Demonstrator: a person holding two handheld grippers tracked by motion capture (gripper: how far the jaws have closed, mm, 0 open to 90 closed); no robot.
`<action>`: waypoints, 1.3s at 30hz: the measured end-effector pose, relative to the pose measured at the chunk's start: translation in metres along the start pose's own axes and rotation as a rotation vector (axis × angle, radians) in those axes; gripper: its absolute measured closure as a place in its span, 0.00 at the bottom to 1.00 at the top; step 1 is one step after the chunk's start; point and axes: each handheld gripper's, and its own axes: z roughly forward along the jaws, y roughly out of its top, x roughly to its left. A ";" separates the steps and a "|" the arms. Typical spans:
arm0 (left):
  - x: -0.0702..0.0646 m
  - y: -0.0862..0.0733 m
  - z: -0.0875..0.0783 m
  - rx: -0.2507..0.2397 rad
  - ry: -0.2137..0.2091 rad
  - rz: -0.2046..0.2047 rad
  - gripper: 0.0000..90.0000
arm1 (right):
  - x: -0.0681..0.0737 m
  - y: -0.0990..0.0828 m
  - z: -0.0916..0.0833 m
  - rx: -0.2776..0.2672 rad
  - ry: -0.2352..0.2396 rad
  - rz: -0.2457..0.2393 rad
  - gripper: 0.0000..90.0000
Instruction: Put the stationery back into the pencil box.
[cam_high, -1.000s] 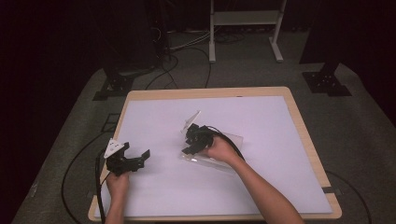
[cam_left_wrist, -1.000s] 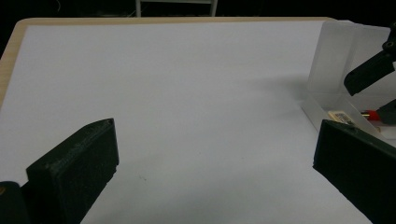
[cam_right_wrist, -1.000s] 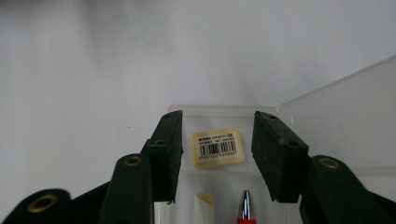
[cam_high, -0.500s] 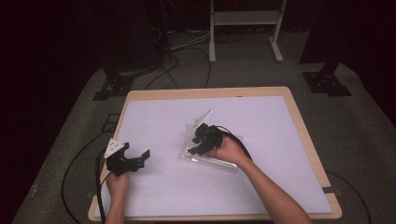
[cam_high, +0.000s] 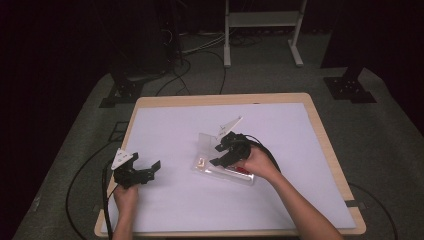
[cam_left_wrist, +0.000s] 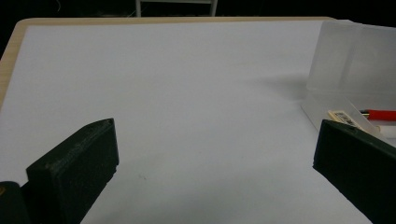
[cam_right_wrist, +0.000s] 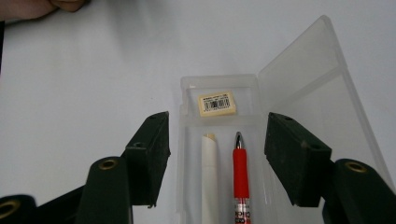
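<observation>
Clear plastic pencil case (cam_right_wrist: 219, 154), lid up: light, stiff, slick; grasp its long side walls. Right gripper (cam_right_wrist: 215, 154) jaws just opening, astride it, nothing pinched.

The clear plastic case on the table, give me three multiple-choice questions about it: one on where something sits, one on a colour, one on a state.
1. Where does the eraser lie in the clear case?
A. In the end compartment, beyond the pen tip
B. On the open lid
C. On the table beside the case

2. What colour is the pen?
A. Blue
B. Red
C. Green

3. How is the case's lid?
A. Snapped shut
C. Taken off
B. Swung open

A: the eraser sits behind the divider. B: the barrel is red. B: the lid stands up alongside the case.
</observation>
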 end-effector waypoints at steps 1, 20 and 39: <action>0.000 0.000 0.000 -0.002 0.000 -0.004 0.00 | -0.001 -0.001 -0.001 -0.002 -0.001 -0.004 0.42; -0.001 0.000 0.001 0.000 0.004 -0.001 0.00 | 0.000 -0.018 -0.020 -0.013 -0.017 0.015 0.32; -0.001 0.000 0.001 0.006 0.006 0.006 0.00 | 0.000 -0.039 -0.038 -0.027 -0.023 0.041 0.31</action>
